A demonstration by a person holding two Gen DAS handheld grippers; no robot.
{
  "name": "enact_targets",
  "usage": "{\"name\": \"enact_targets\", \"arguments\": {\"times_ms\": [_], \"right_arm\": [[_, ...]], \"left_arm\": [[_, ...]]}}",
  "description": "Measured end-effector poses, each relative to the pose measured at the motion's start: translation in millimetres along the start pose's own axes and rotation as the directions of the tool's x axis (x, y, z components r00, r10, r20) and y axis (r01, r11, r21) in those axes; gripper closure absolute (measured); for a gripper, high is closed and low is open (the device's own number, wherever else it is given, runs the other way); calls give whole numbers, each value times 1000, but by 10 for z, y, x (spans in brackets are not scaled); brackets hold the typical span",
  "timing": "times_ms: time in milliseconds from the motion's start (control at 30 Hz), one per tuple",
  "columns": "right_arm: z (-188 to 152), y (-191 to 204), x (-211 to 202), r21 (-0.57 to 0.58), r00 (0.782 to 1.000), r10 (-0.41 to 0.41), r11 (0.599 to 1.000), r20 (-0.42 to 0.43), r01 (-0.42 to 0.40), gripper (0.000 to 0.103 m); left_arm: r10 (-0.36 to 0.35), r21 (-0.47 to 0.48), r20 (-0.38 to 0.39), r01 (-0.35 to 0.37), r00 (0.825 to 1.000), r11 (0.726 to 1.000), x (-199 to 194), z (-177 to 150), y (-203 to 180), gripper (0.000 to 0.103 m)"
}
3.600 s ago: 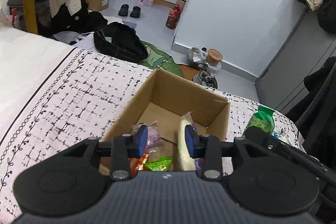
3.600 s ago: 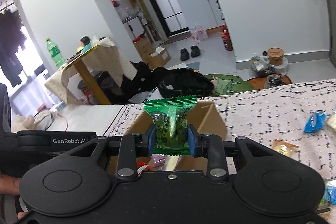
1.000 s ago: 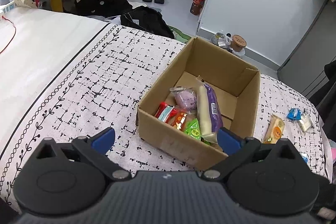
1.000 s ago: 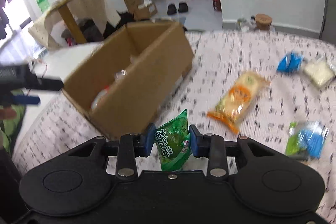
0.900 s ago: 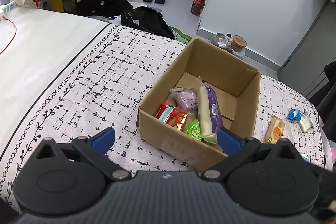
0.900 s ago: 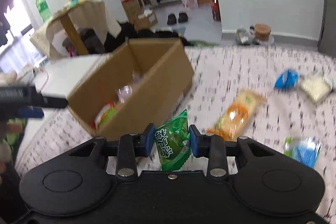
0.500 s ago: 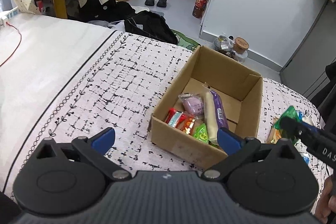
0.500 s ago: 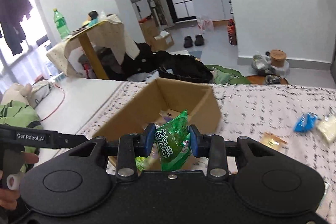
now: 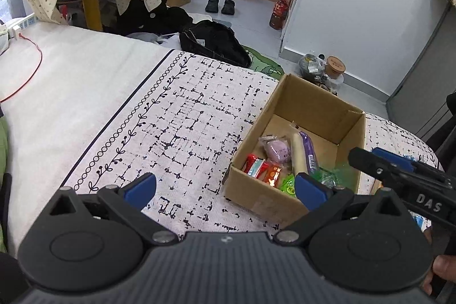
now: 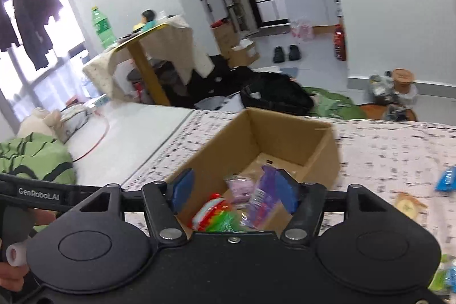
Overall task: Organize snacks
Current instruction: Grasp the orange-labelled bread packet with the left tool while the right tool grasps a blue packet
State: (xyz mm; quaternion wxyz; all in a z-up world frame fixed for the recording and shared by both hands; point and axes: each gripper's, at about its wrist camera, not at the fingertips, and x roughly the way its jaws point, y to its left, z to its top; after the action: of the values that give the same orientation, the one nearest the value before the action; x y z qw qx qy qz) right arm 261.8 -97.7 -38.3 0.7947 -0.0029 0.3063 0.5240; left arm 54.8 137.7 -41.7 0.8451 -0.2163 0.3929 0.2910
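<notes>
My right gripper [image 10: 233, 191] hangs over the near end of the cardboard box [image 9: 310, 107]; its jaws have just been opening and nothing is between them. The green snack packet [image 9: 332, 175] lies inside the box at its near right corner, beside the long purple packet [image 9: 309, 151]. My left gripper [image 9: 225, 188] is spread wide and empty, above the bedspread [image 9: 182, 116] short of the box's near wall. More snacks lie loose on the bedspread's right side, among them a blue packet [image 10: 446, 178].
</notes>
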Motion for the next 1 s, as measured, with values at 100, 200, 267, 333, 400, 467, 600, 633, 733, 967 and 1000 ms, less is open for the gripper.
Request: {"name": "enact_targets", "arguments": {"times_ms": [100,200,267,333,400,467,600,633,733,967,1000], "right_arm": [[-34,-135,-153,14,998,-56,998,17,56,31],[-92,-269,-292,23,994,-106,994,27,105,22],[-135,-369,-368,38,992,-125,992,22,124,22],[-179,-450,-431,54,989,-148,988,23,146,19],[-218,-518,-481,69,986,-166,984,29,164,18],[-254,-585,-531,89,983,-180,980,31,177,16],[-319,-713,-623,121,979,-203,973,37,197,13],[-340,-736,-647,125,977,-208,971,36,202,13],[-384,-834,-712,139,973,-227,966,34,220,12],[-518,-1076,-851,193,960,-279,943,22,270,12],[-539,-1098,-861,195,959,-283,942,19,274,12]], "left_arm": [[-7,10,3,7,1000,1000,10,-25,-67,0],[-9,24,4,9,1000,1000,31,-63,-172,0],[-23,34,1,23,1000,999,50,-81,-251,0],[-38,47,4,38,999,998,57,-107,-355,0],[-57,61,6,56,998,997,64,-136,-465,0],[-72,76,10,71,997,995,71,-153,-570,0],[-101,112,17,99,995,989,69,-196,-773,0],[-109,123,18,106,994,987,65,-211,-827,0],[-127,144,18,123,992,982,69,-231,-952,0],[-186,184,23,179,982,966,83,-250,-1273,0],[-198,188,20,191,980,963,90,-251,-1316,0]]}}
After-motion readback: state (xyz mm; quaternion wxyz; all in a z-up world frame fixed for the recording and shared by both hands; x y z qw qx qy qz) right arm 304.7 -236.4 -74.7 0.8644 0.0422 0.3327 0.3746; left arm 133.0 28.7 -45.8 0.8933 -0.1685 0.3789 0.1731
